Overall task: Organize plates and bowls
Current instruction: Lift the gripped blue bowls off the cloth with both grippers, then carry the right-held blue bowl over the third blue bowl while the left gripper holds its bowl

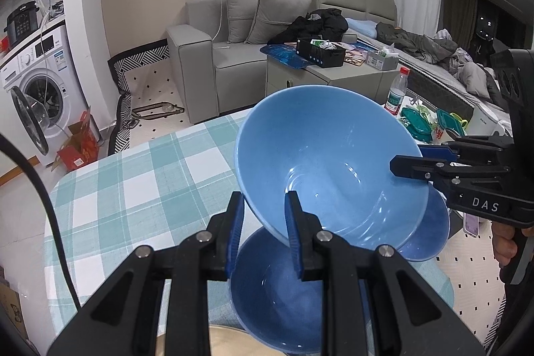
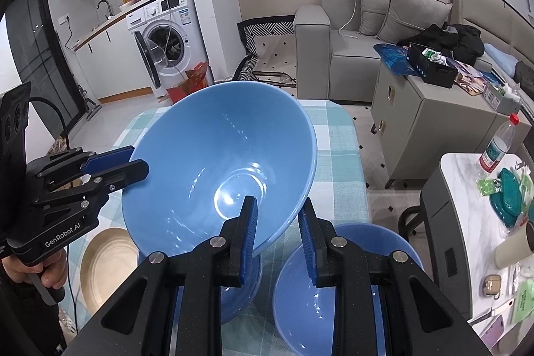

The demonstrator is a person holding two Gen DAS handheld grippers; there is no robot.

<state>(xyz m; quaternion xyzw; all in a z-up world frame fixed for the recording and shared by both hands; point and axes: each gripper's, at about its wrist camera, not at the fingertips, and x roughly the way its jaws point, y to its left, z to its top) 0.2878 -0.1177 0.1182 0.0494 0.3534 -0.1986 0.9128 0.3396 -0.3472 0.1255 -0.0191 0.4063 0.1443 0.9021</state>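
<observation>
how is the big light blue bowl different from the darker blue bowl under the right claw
The big light blue bowl is held tilted in the air, its rim pinched by the left claw and the right claw. The darker blue bowl sits upright on the checked tablecloth, untouched. The held bowl looks wider and paler. Both are glossy, round and empty.

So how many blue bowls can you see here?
3. The big light blue bowl is held up tilted by both hand-held grippers; two darker blue bowls sit below on the checked tablecloth. More may be hidden.
</observation>
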